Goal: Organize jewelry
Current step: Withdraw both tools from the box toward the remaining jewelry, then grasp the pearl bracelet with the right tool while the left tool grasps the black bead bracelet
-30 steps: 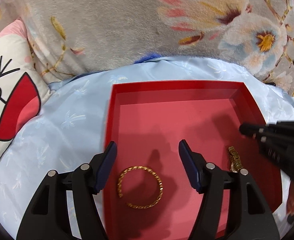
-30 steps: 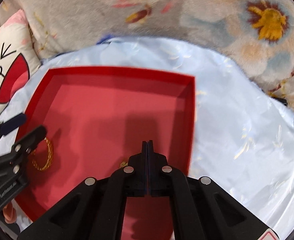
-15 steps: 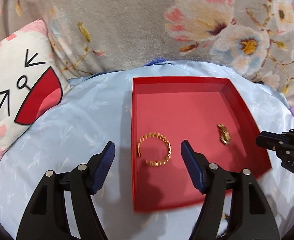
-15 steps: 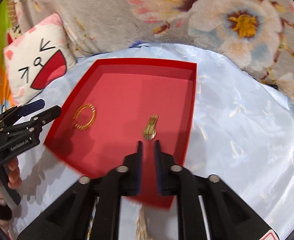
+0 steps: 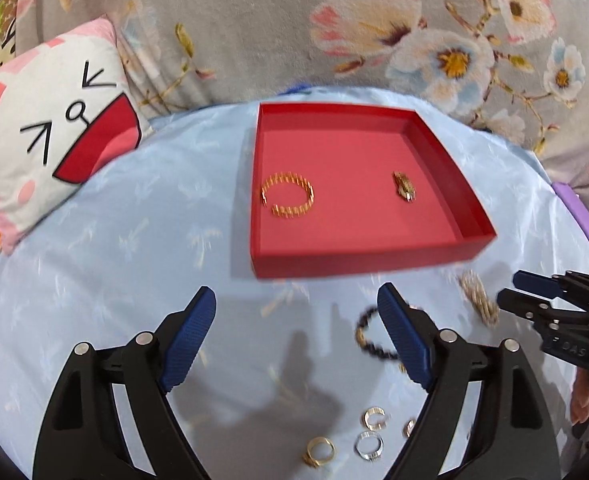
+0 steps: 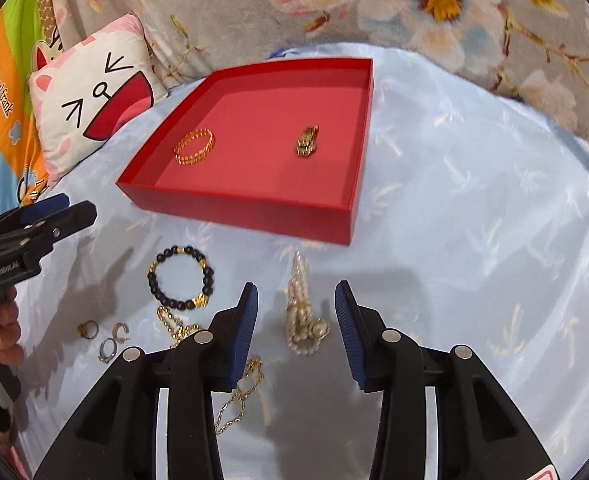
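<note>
Both grippers hung above the light blue cloth (image 6: 474,184), short of the red tray (image 6: 234,208). My left gripper (image 5: 296,326) had its jaws spread wide with nothing between them; the right gripper (image 6: 296,312) was also open, moderately wide and empty, with the pearl strand (image 6: 302,320) lying on the cloth in line with the gap between its fingers. I could not tell whether the pads touched it. Inside the tray lay two pieces, well apart: a gold link bracelet (image 6: 195,147) toward the tray's left side and a small folded gold piece (image 6: 307,141) toward its right; from the left wrist view the same bracelet (image 5: 288,199) and gold piece (image 5: 403,187) showed flat on the tray floor (image 5: 354,236). Outside the tray, on its near side, I noted a dark beaded bracelet with gold beads (image 6: 181,277), a loose gold chain (image 6: 238,388) trailing under the right gripper's left finger, and a small cluster of rings (image 6: 102,338) near the left gripper as seen from the right wrist (image 6: 42,216). In the left view the rings (image 5: 368,438) sat at the bottom edge, partly blurred. A cartoon-face pillow (image 5: 54,132) rested at the cloth's left edge, with floral fabric (image 5: 374,28) behind the tray.
</note>
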Demonstrator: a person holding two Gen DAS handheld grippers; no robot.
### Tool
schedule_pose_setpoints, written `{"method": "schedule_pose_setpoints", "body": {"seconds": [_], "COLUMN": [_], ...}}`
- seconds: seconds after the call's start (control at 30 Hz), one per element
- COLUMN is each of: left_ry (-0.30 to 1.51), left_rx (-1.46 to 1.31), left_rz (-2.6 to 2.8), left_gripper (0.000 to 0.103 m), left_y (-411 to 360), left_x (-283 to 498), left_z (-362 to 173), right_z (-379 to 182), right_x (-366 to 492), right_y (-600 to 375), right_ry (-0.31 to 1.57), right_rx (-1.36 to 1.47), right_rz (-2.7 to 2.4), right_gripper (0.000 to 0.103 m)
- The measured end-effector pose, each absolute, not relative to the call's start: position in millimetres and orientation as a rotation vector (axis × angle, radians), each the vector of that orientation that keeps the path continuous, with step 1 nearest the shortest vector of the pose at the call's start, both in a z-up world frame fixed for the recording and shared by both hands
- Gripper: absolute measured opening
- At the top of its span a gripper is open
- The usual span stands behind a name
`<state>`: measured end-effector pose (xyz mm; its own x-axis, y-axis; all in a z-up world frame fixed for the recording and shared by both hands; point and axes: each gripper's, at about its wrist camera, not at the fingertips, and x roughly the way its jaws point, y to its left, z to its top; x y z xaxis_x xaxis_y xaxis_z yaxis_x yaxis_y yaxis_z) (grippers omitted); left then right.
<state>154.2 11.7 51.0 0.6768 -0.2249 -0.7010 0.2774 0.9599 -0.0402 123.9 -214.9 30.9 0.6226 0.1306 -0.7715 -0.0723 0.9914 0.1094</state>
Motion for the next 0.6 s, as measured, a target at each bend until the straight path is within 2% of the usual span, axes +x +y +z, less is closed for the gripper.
{"method": "schedule_pose_setpoints", "body": {"seconds": [0.5, 0.6], "left_ry": [0.826, 0.833], "left_rx": [0.064, 0.074], "left_rz": [-0.258, -0.279], "left_gripper": [0.081, 0.082], "left_y": [7, -1], "left_x": [139, 138], "left_z": [20, 17], "right_z": [3, 0], "right_x": [134, 134], "right_y": [-205, -203], "right_ry": [0.89, 0.886], "right_rx": [0.049, 0.033], "right_rz": [0.075, 0.061], "right_gripper": [0.039, 0.03]}}
